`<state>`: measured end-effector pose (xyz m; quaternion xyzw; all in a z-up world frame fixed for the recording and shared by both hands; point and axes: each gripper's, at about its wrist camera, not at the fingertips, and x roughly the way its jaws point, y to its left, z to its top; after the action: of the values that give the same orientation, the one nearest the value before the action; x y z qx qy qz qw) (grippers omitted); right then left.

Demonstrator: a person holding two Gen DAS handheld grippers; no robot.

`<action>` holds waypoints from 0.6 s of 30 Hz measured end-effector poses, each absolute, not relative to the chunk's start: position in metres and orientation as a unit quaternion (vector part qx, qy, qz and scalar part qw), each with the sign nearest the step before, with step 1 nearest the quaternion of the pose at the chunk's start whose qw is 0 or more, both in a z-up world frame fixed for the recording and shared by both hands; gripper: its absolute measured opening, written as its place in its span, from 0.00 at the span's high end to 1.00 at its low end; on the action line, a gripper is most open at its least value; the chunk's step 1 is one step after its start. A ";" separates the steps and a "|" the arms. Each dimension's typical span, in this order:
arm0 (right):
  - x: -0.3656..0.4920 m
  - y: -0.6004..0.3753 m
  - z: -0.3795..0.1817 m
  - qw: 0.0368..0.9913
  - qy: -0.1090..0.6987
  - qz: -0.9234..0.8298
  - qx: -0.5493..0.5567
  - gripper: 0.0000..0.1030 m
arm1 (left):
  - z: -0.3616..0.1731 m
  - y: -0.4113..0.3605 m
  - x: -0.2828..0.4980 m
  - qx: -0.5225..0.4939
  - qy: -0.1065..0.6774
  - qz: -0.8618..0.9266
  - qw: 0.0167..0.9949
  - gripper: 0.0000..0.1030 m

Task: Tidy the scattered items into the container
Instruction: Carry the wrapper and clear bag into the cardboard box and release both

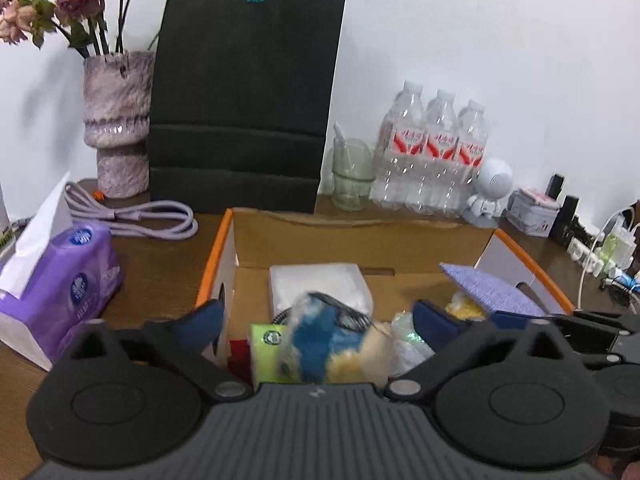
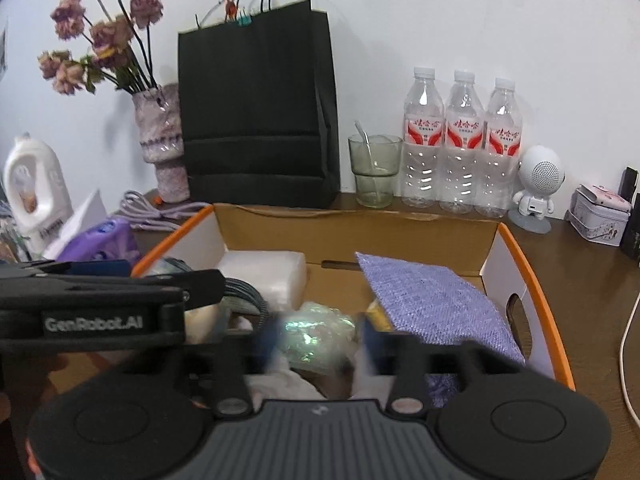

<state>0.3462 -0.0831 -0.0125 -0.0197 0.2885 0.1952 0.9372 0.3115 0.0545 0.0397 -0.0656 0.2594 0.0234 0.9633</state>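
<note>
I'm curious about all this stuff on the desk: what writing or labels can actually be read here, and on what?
"GenRobot.AI": on the side of the left gripper, seen in the right wrist view.
Red-and-white labels on the three water bottles: Chinese characters, too small to read surely.
Purple tissue pack: round logo, blurred.
Green carton in the cardboard box: round logo, blurred.
White jug: print unreadable.

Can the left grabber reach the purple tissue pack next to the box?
Probably yes. The left gripper is open over the box, and the tissue pack sits outside its left wall, nothing on top.

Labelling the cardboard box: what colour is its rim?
Orange, along the cardboard box's top rim; clearest in the right wrist view.
</note>
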 end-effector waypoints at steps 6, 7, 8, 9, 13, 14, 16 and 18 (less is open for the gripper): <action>0.320 -0.088 0.006 0.943 0.264 0.200 -0.025 0.00 | 0.054 0.060 0.292 -0.079 0.241 0.009 0.967 0.00; 0.315 -0.090 0.009 0.944 0.260 0.202 -0.023 0.00 | 0.056 0.061 0.288 -0.084 0.239 0.003 0.967 0.00; 0.310 -0.092 0.012 0.945 0.257 0.203 -0.023 0.00 | 0.057 0.062 0.283 -0.086 0.238 -0.002 0.967 0.00; 0.306 -0.094 0.013 0.945 0.254 0.204 -0.023 0.00 | 0.058 0.062 0.279 -0.087 0.237 -0.004 0.968 0.00; 0.284 -0.105 0.017 0.948 0.245 0.203 -0.026 0.00 | 0.059 0.063 0.250 -0.074 0.231 -0.014 0.970 0.00; 0.277 -0.108 0.016 0.948 0.243 0.202 -0.028 0.00 | 0.058 0.065 0.240 -0.071 0.230 -0.017 0.970 0.00; 0.262 -0.117 0.011 0.949 0.244 0.200 -0.029 0.00 | 0.051 0.069 0.219 -0.066 0.233 -0.024 0.970 0.00; 0.244 -0.125 0.003 0.948 0.249 0.198 -0.030 0.00 | 0.042 0.073 0.198 -0.062 0.240 -0.026 0.968 0.00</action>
<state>0.2436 -0.1254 0.0026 -0.0299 0.2491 0.1982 0.9475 0.1976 0.0734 0.0422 -0.0623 0.2402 -0.0259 0.9684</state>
